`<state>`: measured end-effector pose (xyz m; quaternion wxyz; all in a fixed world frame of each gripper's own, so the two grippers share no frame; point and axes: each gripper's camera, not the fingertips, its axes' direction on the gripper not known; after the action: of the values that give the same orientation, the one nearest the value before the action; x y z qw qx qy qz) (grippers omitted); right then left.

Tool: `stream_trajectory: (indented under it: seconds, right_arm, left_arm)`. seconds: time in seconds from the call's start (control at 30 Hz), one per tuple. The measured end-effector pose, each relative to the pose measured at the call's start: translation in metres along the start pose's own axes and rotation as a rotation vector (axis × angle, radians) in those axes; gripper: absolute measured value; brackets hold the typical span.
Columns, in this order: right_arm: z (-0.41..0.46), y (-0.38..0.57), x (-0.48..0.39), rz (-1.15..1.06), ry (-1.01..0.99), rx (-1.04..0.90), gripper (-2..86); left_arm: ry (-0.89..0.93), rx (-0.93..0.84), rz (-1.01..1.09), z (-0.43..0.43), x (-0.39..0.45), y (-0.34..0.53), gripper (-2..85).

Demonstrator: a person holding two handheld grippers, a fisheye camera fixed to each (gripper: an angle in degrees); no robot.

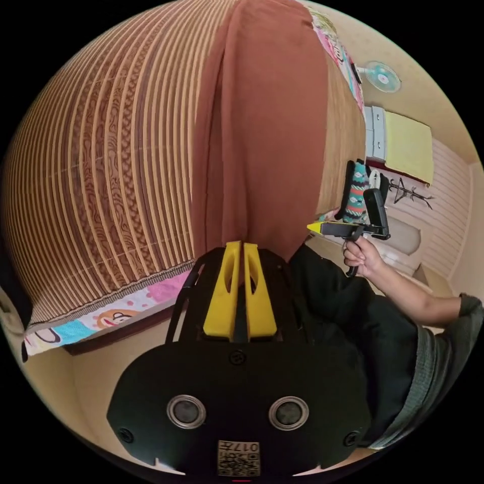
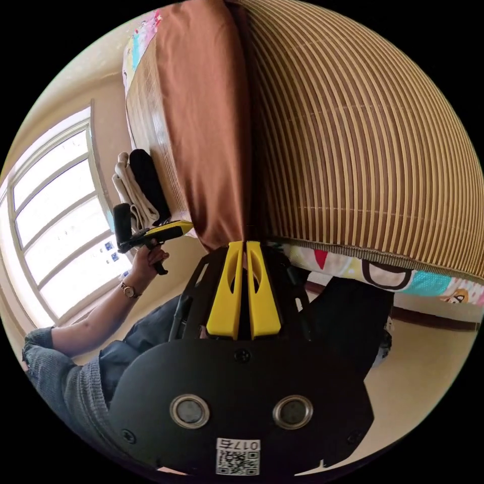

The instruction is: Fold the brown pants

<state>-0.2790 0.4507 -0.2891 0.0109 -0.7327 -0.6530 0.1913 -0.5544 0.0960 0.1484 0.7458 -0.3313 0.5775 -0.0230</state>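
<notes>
Two sets of tongs are at the near hem of the brown pants. In the left gripper view, the left tongs have their yellow jaws drawn together with brown cloth between the tips, so they look clamped on the near edge of the pants. The right gripper view gives the same reading for the right tongs: jaws together, cloth edge pinched between them.

Outward from the tips, the pants run away as one long, narrow brown band lying flat on a bamboo mat that covers a bed; a patterned sheet shows under the mat's edge. A lengthwise crease or overlap runs down the band.

Handling, as a judgement: the fabric looks thin, soft and light. It should drape and sag between two holds, with no stiffness to carry a fold. The slatted mat may drag on it, so lifting is likelier to keep it neat than sliding. The hem corners, held well apart, seem the sensible grip points.

Hidden or unclear: the far end of the pants is cut off at the frame edge, so waistband against cuff cannot be told. How many layers each set of tongs holds is not visible. In each view the other handle appears off to the side in a hand; its tip contact cannot be made out there.
</notes>
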Motion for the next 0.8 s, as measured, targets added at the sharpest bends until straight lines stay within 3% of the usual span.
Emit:
stream_trajectory:
  seconds: [0.2,0.33,0.43,0.57,0.8]
  right_arm:
    - [-0.001,0.011,-0.009,-0.051,0.007,0.024,1.8]
    - [0.009,0.001,0.003,-0.032,0.203,0.027,2.2]
    - [0.009,-0.006,0.023,0.013,0.074,-0.044,3.4]
    - [-0.010,0.001,0.036,0.000,0.090,-0.029,6.3]
    - [-0.016,0.008,0.048,0.050,0.003,0.027,6.8]
  left_arm:
    - [0.046,0.100,-0.011,-0.040,0.001,0.024,-1.0]
    - [-0.134,-0.012,-0.140,-0.003,-0.016,0.022,-0.8]
    - [0.004,0.093,-0.162,-0.003,-0.028,0.026,-0.1]
    - [0.081,0.193,-0.124,-0.009,-0.024,0.017,5.7]
    - [-0.016,0.000,-0.048,0.049,-0.008,-0.017,9.6]
